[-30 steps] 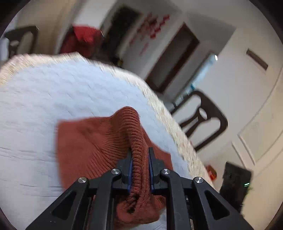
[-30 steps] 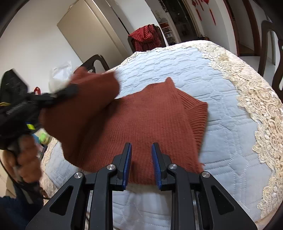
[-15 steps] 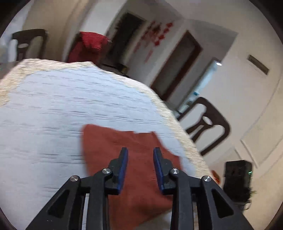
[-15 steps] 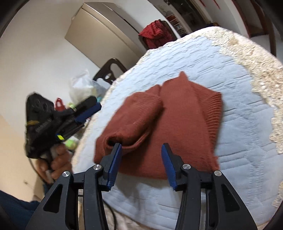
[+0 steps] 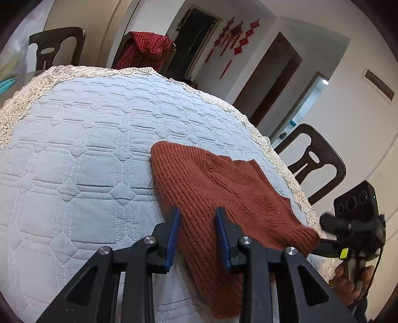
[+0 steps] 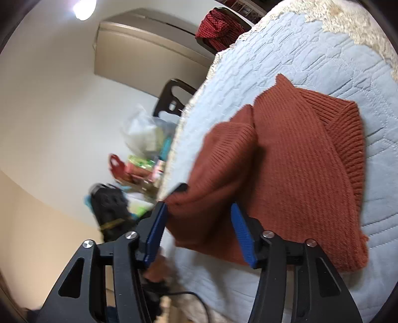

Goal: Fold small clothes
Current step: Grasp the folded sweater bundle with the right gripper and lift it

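A rust-red knitted sweater [image 5: 223, 183] lies on the table's quilted pale-blue cloth [image 5: 87, 149], one sleeve folded over its body [image 6: 228, 159]. My left gripper [image 5: 197, 210] hovers open over the sweater's near edge, and the knit shows below the gap with neither pad touching it. My right gripper [image 6: 198, 205] has its jaws opening wide. The folded sleeve's end lies between them, with the pads not pressing on it. The right gripper [image 5: 323, 233] also shows at the sweater's right corner, with a hand on its grip.
Lace trims the cloth [image 6: 348, 22] near the table's edge. Dark chairs [image 5: 316, 159] stand around, one draped with red checked fabric [image 5: 146, 49]. A plastic bag and blurred clutter [image 6: 144, 134] sit beyond the table's left side.
The left gripper let go of the ribbed fold and drew back, and the sleeve now lies on the sweater. The right gripper rolled, its jaws widened, and it moved up around the sleeve's end.
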Demonstrator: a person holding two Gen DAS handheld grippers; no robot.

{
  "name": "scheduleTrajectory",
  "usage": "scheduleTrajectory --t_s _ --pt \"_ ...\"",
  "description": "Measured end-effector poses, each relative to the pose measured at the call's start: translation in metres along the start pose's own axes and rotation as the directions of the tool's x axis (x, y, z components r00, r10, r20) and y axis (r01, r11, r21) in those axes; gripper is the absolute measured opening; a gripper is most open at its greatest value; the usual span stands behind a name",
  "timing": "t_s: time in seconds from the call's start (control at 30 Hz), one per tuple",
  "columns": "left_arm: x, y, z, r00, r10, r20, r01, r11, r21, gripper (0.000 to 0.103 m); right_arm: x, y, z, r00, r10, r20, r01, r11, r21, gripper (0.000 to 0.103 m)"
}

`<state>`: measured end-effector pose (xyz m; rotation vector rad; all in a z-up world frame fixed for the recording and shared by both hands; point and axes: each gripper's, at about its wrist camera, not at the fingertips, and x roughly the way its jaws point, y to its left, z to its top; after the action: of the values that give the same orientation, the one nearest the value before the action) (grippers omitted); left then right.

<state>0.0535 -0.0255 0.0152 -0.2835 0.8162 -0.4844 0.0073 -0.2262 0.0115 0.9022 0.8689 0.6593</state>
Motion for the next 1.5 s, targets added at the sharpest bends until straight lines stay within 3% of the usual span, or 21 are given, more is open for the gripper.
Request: scheduleTrajectory --t_s 0.13,0.27,0.3,0.37,0.4,0.5,0.63,0.8,0.93,1.13,1.3,1.4,1.5 --pt "-0.002 0.001 -0.001 1.000 0.000 0.002 0.000 1.000 0.010 0.032 0.005 -0.002 0.004 1.000 0.001 -0.014 -0.001 1.000 0.025 0.060" --pt "-0.002 0.000 -0.002 1.000 0.002 0.006 -0.002 1.000 0.019 0.032 0.021 0.001 0.012 0.996 -0.088 -0.023 0.088 0.996 -0.009 0.060" --pt "-0.002 -0.001 -0.002 1.000 0.006 0.008 -0.006 1.000 0.025 0.032 0.027 0.004 0.014 0.994 -0.106 -0.030 0.105 0.994 -0.025 0.054" --pt "-0.001 -0.003 -0.001 1.000 0.015 0.009 -0.015 0.999 0.030 0.032 0.035 0.006 0.018 0.991 -0.132 -0.036 0.130 0.990 -0.046 0.022" --pt "-0.001 -0.004 0.000 1.000 0.018 0.009 -0.018 0.999 0.032 0.032 0.039 0.005 0.020 0.987 -0.160 -0.036 0.157 0.986 -0.062 0.016" --pt "-0.002 -0.010 0.004 1.000 0.018 0.014 -0.018 0.999 0.046 0.032 0.036 0.008 0.023 0.984 -0.177 -0.015 0.175 0.980 -0.091 0.014" --pt "-0.003 -0.031 0.008 0.999 -0.025 0.028 0.022 0.994 0.107 0.032 -0.001 0.023 0.021 0.981 -0.178 0.081 0.190 0.968 -0.165 0.013" --pt "0.016 -0.053 -0.004 0.998 -0.062 -0.028 0.066 0.983 0.173 0.032 -0.044 -0.004 0.017 0.952 -0.250 0.177 0.273 0.955 -0.120 0.013" --pt "0.016 -0.058 -0.009 0.999 -0.047 -0.016 0.050 0.978 0.202 0.032 -0.045 -0.039 0.007 0.945 -0.291 0.151 0.299 0.953 -0.038 0.013" --pt "0.010 -0.057 -0.011 0.999 -0.039 -0.019 0.042 0.977 0.209 0.032 -0.050 -0.025 0.004 0.941 -0.294 0.167 0.311 0.947 -0.083 0.013" --pt "0.013 -0.059 -0.013 0.999 -0.025 -0.021 0.029 0.976 0.216 0.033 -0.051 -0.038 0.005 0.947 -0.279 0.160 0.293 0.954 -0.069 0.013" --pt "0.002 -0.064 -0.009 0.999 -0.033 -0.011 0.034 0.974 0.224 0.033 -0.055 -0.012 0.003 0.924 -0.332 0.188 0.362 0.920 -0.153 0.016" --pt "-0.010 -0.069 -0.012 0.999 -0.035 0.006 0.032 0.967 0.252 0.033 -0.062 0.019 -0.003 0.913 -0.336 0.231 0.389 0.887 -0.249 0.016"
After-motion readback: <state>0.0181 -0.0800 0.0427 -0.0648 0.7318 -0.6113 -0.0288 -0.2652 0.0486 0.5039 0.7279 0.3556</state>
